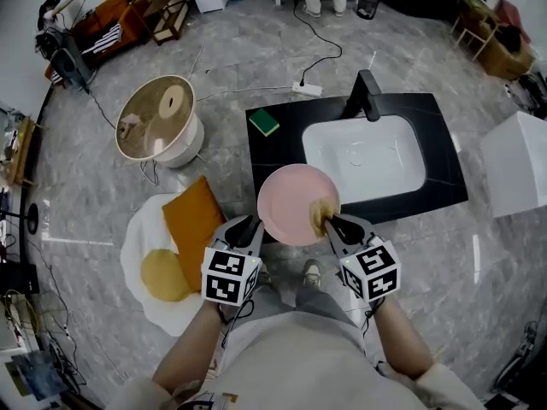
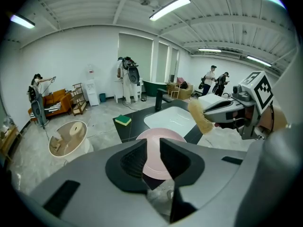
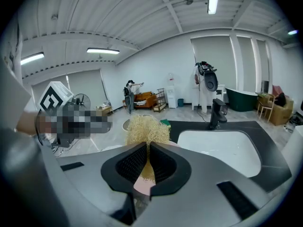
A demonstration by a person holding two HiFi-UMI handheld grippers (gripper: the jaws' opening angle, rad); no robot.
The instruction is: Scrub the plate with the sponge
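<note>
Orange sofa [image 1: 115, 15]: against the far-left wall, well apart from the work.
Round table [image 1: 158, 118]: wooden top on a white base, standing on the floor to the left of the counter.
Rug [image 1: 137, 229]: white, by the person's feet, with an orange cushion [image 1: 192, 220] and a yellow disc [image 1: 164, 276] lying on it.
Left gripper [image 1: 248, 226]: jaws a little apart, with the plate's near rim showing in the gap. The pads do not look pressed on it. Its tips cover the plate's lower-left rim in the head view.
Green sponge [image 1: 264, 122]: lies on the back left corner of the counter, well apart from the plate.
Counter [image 1: 278, 156]: black, with the sink set into it.
Plate [image 1: 286, 199]: pink and round, at the counter's front edge between the two grippers, just in front of the sink.
Power strip [image 1: 308, 88]: on the floor behind the counter.
Straw-coloured sponge [image 1: 321, 218]: over the right part of the plate; I cannot tell whether it touches.
Right gripper [image 1: 335, 225]: jaws closed tight on the straw-coloured sponge, which bulges out past the tips. Together they hide the plate's right rim.
Sink [image 1: 363, 156]: white basin with a black tap [image 1: 367, 96] at its back.
White box [image 1: 517, 161]: on the floor at the far right.
</note>
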